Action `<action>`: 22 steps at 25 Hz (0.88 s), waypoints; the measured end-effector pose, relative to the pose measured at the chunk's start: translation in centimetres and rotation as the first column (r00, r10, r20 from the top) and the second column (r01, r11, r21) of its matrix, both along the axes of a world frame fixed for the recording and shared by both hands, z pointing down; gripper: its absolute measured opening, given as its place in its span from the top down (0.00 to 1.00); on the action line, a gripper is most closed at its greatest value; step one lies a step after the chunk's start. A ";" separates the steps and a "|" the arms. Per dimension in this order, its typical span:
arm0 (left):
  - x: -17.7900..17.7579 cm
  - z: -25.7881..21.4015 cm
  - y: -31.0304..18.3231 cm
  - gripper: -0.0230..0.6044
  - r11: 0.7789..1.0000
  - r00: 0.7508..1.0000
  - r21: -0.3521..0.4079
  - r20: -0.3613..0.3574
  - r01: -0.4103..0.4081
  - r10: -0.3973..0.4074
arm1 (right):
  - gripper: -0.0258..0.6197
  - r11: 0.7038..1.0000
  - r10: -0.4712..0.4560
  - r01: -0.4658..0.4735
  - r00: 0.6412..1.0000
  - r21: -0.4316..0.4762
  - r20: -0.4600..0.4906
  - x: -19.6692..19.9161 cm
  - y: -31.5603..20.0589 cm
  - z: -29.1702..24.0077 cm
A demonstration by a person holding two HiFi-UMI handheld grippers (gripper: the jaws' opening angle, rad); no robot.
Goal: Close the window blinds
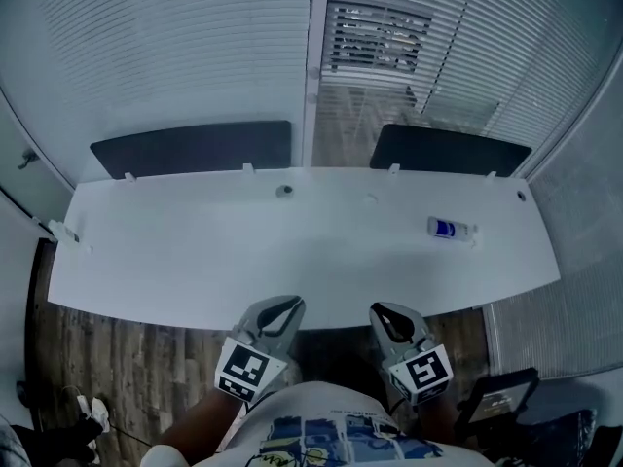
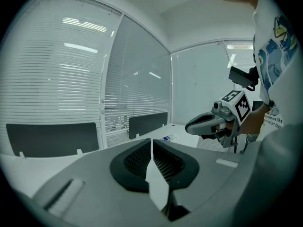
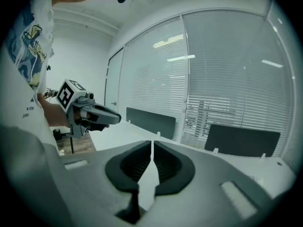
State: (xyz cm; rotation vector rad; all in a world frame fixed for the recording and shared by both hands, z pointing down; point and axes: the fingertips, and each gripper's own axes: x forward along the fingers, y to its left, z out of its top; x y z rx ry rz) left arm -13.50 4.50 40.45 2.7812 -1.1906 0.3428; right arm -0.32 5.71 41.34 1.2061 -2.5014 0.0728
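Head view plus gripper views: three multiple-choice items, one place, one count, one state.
1. Where on the desk lies the blue-labelled item? A) left end B) right part C) centre
2. How many dark panels stand along its far edge? A) three B) one C) two
3. The left gripper's jaws are: A) shut, empty B) wide open C) shut on a cord
1 B, it sits toward the right end. 2 C, one left, one right. 3 A, they meet, nothing between.
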 end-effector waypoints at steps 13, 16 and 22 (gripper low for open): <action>1.6 -0.1 -10.6 0.93 0.997 0.997 0.029 0.035 0.067 -0.068 | 0.95 0.999 -0.034 0.034 0.999 -0.002 -0.013 1.8 -8.4 -0.4; 2.2 -0.3 -13.9 0.93 0.994 0.994 0.045 0.043 0.101 -0.103 | 0.95 0.999 -0.042 0.042 0.999 -0.001 -0.014 3.0 -10.5 -0.6; 3.5 -0.1 -20.2 0.91 0.985 0.983 0.077 0.087 0.154 -0.161 | 0.95 0.998 -0.059 0.059 0.998 0.009 -0.014 5.8 -14.1 -0.3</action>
